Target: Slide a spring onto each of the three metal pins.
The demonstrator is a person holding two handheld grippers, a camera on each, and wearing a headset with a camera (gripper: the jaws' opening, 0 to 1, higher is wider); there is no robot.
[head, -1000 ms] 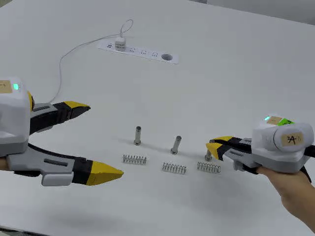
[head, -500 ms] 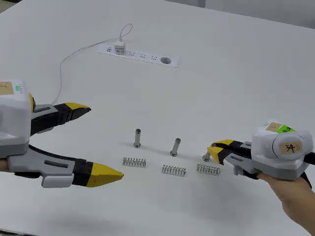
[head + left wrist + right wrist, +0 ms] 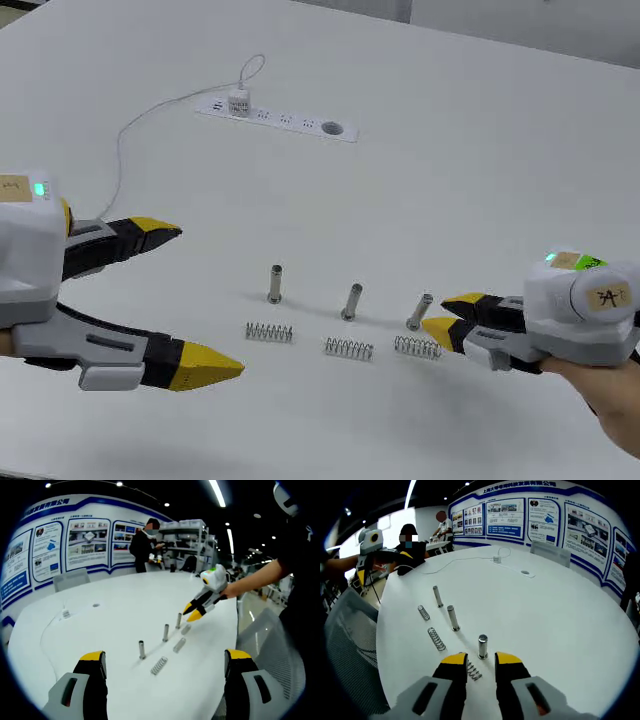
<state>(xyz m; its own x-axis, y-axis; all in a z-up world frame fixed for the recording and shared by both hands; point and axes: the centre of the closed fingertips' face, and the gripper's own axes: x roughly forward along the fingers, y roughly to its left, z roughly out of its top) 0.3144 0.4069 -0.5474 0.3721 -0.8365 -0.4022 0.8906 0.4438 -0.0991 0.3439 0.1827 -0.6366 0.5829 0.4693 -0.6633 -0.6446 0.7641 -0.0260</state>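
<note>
Now | left gripper (image 3: 210, 299) jaws wide | right gripper (image 3: 437, 312) jaws narrow, by spring (image 3: 417, 347) | power strip (image 3: 275, 117) beyond pins (image 3: 351, 300)

At the right edge of the head view, the tan label (image 3: 606, 296) on the white body of the right gripper (image 3: 437, 312) carries a handwritten mark that reads as "A"; whether another stroke stands before it is unclear. At the left edge, the smaller label (image 3: 14, 184) on the left gripper (image 3: 210, 300) bears a faint scrawl too small to read. In the right gripper view, a header line (image 3: 517, 486) of Chinese characters runs along the top, above the wall boards (image 3: 540, 515), whose print is too fine to make out. At upper left of the left gripper view, a row of characters (image 3: 49, 506) tops the display panels (image 3: 50, 545), equally unreadable.
</note>
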